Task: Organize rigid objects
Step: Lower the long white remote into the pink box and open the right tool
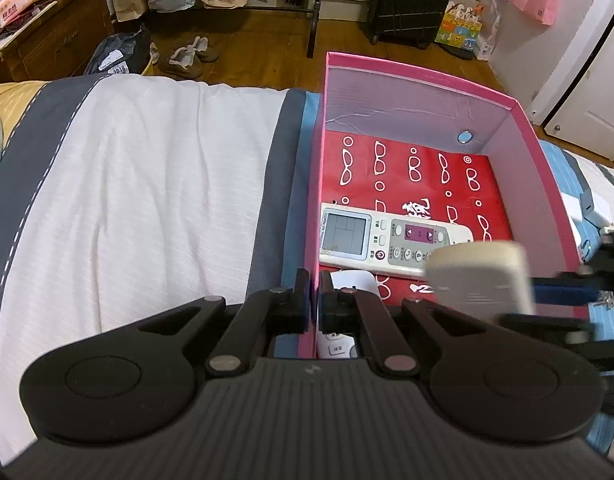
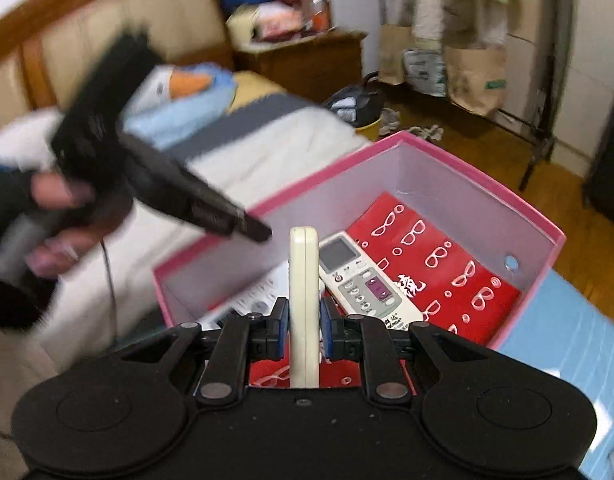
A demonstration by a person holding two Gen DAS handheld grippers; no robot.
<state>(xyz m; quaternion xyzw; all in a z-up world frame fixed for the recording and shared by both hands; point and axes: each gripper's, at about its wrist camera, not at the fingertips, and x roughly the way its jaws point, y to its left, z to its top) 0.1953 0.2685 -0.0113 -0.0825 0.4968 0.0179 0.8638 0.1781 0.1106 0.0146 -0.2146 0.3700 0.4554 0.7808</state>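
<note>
A: Left wrist view: left gripper clenched on the pink box near wall; white remote lies inside; a second remote beneath the fingers is mostly hidden.

B: Right wrist view: right gripper grasps cream remote edge-on above the box; hand blurred.

Right claw clamped on cream remote, pink box below, white remote inside
</note>
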